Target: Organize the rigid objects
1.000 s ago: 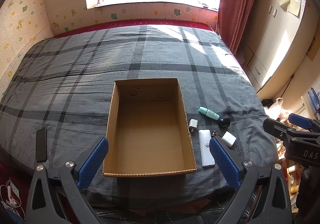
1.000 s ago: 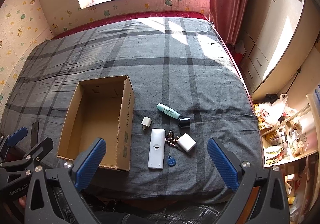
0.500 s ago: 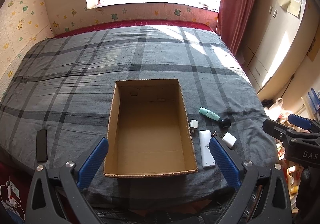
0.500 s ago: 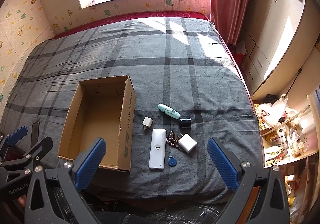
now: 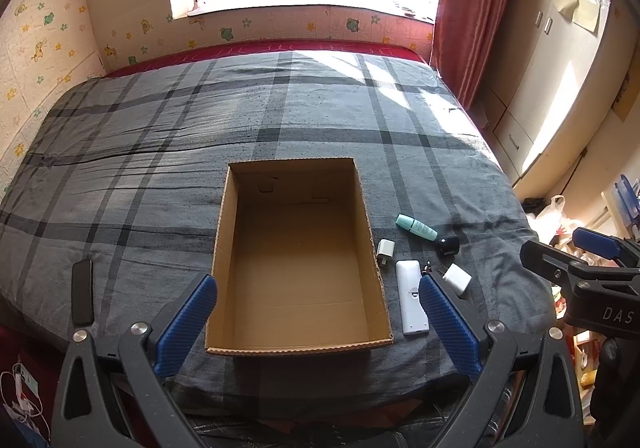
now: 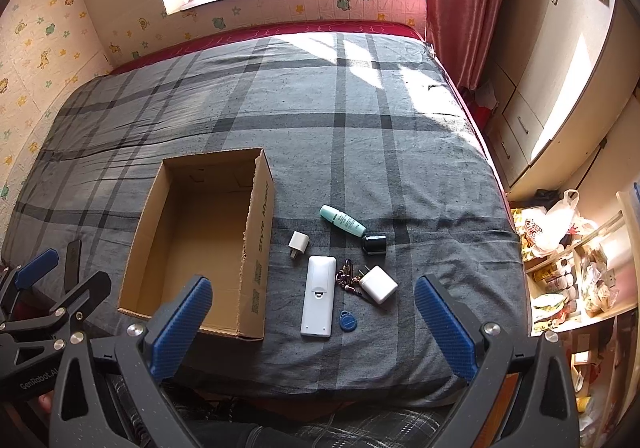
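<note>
Almost no change against the frames a second back: both views creep slightly, box and loose items unmoved on the bed. Reads as a hover before the first pick; nothing sorted yet

Left to right across the bed (image 6: 340,120):
- dark flat phone-like slab (image 5: 82,292) near the bed's left front edge, well apart from the rest
- left gripper (image 5: 316,322) spread wide, holding nothing, poised over the box's near end
- cardboard box (image 5: 372,232) open-topped, empty, near the front edge of the bed, long axis running toward the window
- small white charger (image 6: 298,242) just beside the box's right wall
- white remote (image 6: 319,295) lying flat
- teal tube (image 6: 342,221), black cap (image 6: 374,244) at its end
- key bunch (image 6: 347,278) with blue fob (image 6: 348,321)
- larger white charger (image 6: 378,284), prongs toward the keys
- right gripper (image 6: 312,324) spread wide, empty, above the remote's near end

All items small, hard, lying loose
</note>
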